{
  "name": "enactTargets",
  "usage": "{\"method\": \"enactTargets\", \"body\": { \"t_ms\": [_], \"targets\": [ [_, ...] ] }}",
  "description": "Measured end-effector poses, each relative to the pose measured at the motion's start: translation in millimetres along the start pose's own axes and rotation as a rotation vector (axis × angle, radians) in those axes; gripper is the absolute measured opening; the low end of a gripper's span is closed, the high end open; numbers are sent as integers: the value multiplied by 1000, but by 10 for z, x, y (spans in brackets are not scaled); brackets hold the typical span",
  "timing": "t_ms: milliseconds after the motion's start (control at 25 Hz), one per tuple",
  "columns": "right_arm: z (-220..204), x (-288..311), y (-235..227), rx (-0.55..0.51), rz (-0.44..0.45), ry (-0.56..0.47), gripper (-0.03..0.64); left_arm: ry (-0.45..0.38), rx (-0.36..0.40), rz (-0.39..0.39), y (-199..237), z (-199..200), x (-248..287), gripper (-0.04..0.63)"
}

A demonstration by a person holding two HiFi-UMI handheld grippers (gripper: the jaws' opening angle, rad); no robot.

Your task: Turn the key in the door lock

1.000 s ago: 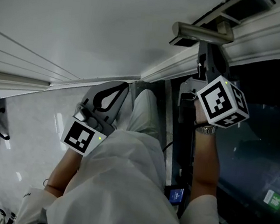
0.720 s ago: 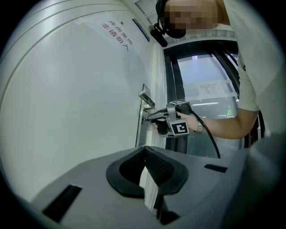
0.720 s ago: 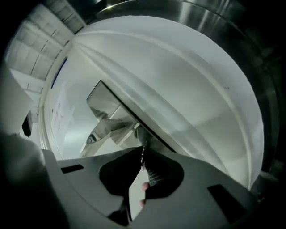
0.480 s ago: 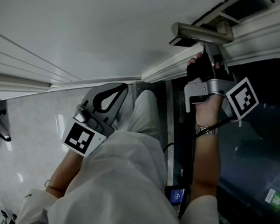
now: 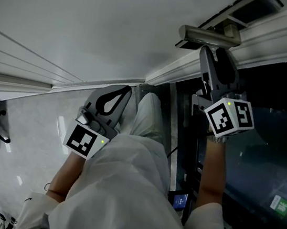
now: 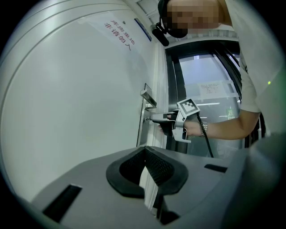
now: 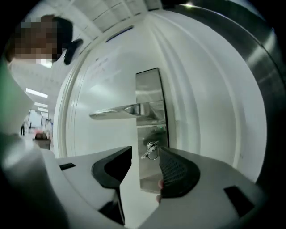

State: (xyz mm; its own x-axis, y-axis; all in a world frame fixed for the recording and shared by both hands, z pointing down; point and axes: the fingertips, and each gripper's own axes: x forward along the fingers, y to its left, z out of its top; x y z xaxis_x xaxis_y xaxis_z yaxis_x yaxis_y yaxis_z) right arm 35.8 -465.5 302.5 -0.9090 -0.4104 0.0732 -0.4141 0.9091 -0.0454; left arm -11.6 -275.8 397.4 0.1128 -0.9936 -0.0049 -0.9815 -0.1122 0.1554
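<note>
Pointing at the door (image 7: 98, 80): right gripper (image 5: 218, 58), held level, its tips just below the lever handle (image 7: 111, 112).
Right jaws: apart, having just been opening; the pads press on nothing.
Key (image 7: 151, 150): seated in the keyhole of the metal plate (image 7: 149, 89) under the handle, its head tilted; it shows in the gap between the right jaws, beyond them and untouched.
Left gripper (image 5: 128, 89): jaws together with nothing in them, held low beside the person's leg, well apart from the key.
</note>
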Motion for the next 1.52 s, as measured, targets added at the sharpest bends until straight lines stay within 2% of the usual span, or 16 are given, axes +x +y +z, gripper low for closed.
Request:
{"method": "enactTargets", "body": {
  "t_ms": [120,280,320,400,560,640,760,840,1000,1160,1240,1400,1480,1520],
  "targets": [
    [12,-11,31,-314,-82,26,169,-2,0,-10,-29,1,22,5],
    [4,46,74,-878,-186,117,169,-1,5,-22,-64,5,47,5],
    [-27,58,75,-986,-212,152,169,-1,4,-22,-65,7,47,5],
    [-90,92,75,-1132,-247,193,169,-1,3,-20,-65,11,44,6],
    [-138,154,51,-1306,-283,225,166,-2,8,-22,-78,9,56,5],
    [-142,167,48,-1365,-308,230,108,1,8,-21,-79,3,60,5],
    [-137,167,46,-1343,-342,222,98,4,3,-17,-71,-4,58,5],
    [-112,161,47,-1239,-355,207,98,1,2,-13,-63,1,51,5],
    [-86,146,22,-949,-355,169,100,3,0,-5,-44,2,37,6],
    [-24,155,27,-788,-335,111,106,1,-2,-3,-25,5,26,6],
    [-19,150,27,-761,-330,112,107,0,-1,-4,-23,10,18,5],
    [-30,157,45,-869,-332,123,111,1,5,-14,-44,8,32,5],
    [-9,149,87,-894,-339,81,115,1,5,-16,-49,4,37,5],
    [13,128,112,-859,-343,37,114,1,5,-15,-46,3,34,5]
  ]
}}
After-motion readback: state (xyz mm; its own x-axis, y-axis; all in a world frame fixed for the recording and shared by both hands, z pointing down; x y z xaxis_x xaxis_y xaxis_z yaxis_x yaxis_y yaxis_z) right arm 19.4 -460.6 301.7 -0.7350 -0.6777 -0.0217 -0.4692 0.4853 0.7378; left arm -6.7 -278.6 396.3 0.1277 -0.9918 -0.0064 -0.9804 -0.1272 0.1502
